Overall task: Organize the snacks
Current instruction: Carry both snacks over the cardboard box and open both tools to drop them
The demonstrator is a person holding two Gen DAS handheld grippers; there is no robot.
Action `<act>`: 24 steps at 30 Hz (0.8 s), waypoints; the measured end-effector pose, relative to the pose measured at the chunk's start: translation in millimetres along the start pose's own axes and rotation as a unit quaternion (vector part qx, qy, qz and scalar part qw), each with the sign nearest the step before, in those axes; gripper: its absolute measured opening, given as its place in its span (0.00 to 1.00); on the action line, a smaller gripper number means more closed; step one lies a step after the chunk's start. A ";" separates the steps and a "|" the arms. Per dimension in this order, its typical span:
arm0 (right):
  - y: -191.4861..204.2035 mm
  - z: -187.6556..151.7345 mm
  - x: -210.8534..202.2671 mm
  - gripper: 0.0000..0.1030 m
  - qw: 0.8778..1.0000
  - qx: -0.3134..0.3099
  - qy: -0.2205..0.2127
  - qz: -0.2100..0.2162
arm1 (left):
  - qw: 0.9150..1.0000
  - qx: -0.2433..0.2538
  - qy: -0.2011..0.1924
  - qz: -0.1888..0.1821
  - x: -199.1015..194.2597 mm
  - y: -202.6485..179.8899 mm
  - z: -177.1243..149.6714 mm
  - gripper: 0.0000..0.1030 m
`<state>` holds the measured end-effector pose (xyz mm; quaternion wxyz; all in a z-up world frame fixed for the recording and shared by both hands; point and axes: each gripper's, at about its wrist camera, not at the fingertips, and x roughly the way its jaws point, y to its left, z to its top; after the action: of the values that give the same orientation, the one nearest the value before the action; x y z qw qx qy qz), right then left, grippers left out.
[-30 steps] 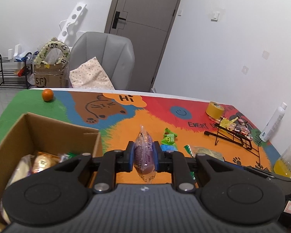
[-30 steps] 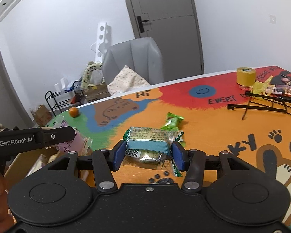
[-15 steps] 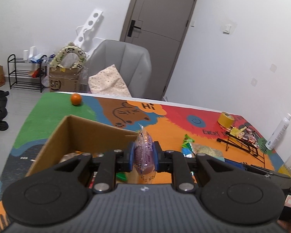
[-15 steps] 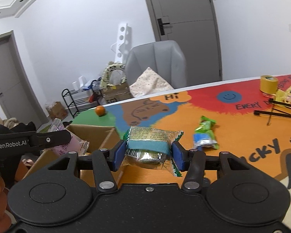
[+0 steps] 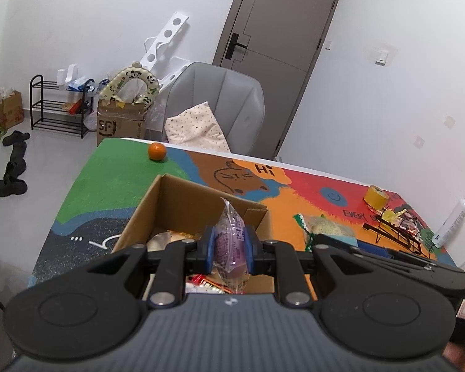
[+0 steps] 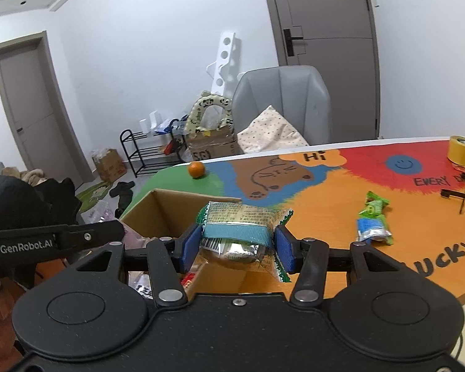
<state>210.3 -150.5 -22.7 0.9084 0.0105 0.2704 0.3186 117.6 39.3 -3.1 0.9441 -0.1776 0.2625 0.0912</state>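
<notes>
My left gripper (image 5: pixel 231 249) is shut on a purple snack packet (image 5: pixel 231 241) and holds it above the open cardboard box (image 5: pixel 183 198), which has several snacks inside. My right gripper (image 6: pixel 238 249) is shut on a green and silver snack packet (image 6: pixel 240 232) over the box's right wall (image 6: pixel 183 204). That packet also shows in the left wrist view (image 5: pixel 322 226). The left gripper's side arm (image 6: pixel 55 241) shows at the left of the right wrist view. Two small green and blue packets (image 6: pixel 373 218) lie on the orange part of the mat.
An orange fruit (image 5: pixel 157 151) sits on the green corner of the colourful table mat (image 5: pixel 114 179). A yellow tape roll (image 6: pixel 461 148), a black wire stand (image 5: pixel 393 232) and a white bottle (image 5: pixel 452 220) stand at the right. A grey chair (image 5: pixel 220 105) stands behind the table.
Both grippers have moved left and up with their packets, from over the orange mat to above the cardboard box. The box now lies right under both grippers.
</notes>
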 end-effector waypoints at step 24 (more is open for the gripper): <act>42.6 10.2 21.4 0.65 0.999 -0.020 0.008 0.027 | 0.999 -0.033 0.004 0.028 0.7 53.6 3.9 0.73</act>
<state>204.9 -102.5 -16.2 0.8973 -0.0029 0.2704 0.3489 105.9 90.2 -15.8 0.9337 -0.2014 0.2678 0.1259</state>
